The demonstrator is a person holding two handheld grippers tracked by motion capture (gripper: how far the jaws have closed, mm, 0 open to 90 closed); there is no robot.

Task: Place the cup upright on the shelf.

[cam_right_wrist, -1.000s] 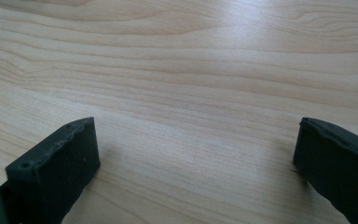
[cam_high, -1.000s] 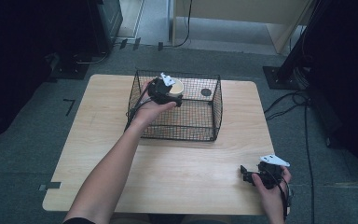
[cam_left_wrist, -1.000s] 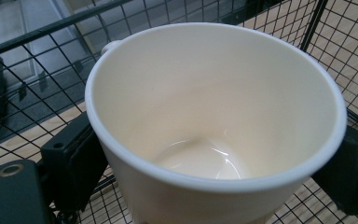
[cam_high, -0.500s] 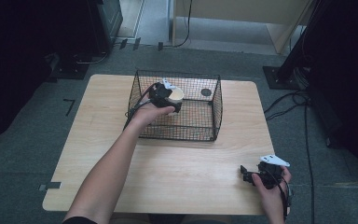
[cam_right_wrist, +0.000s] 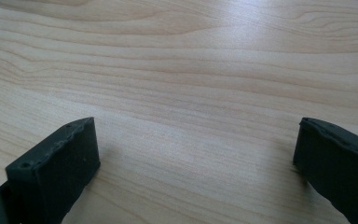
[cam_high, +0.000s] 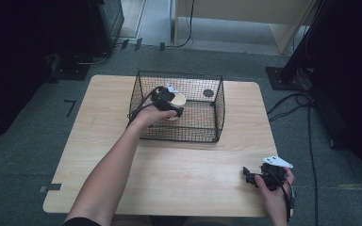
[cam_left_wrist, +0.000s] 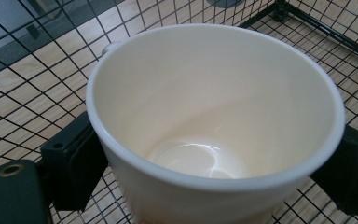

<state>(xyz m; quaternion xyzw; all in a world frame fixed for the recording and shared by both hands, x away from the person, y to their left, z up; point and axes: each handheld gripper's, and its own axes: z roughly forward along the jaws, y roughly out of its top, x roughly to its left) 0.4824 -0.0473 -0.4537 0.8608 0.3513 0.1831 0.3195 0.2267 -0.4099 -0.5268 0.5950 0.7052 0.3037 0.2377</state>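
A cream-white cup (cam_left_wrist: 214,121) is held between the jaws of my left gripper (cam_high: 172,101), which is shut on it inside the black wire basket (cam_high: 217,113). The cup (cam_high: 179,100) stands upright with its mouth open and nothing inside, just above the basket's mesh floor. A small dark round object (cam_high: 208,93) lies on the basket floor at the far right corner. My right gripper (cam_high: 250,176) rests low over the bare wooden table (cam_high: 179,174) near the front right, its jaws wide apart with nothing between them (cam_right_wrist: 196,163).
The wire basket stands at the table's far middle, its walls surrounding my left hand. Black cables (cam_high: 292,101) run over the grey floor to the right of the table. Dark equipment stands at the back left and right.
My left gripper has moved the cup lower and slightly nearer inside the basket. The right gripper has stayed where it was.
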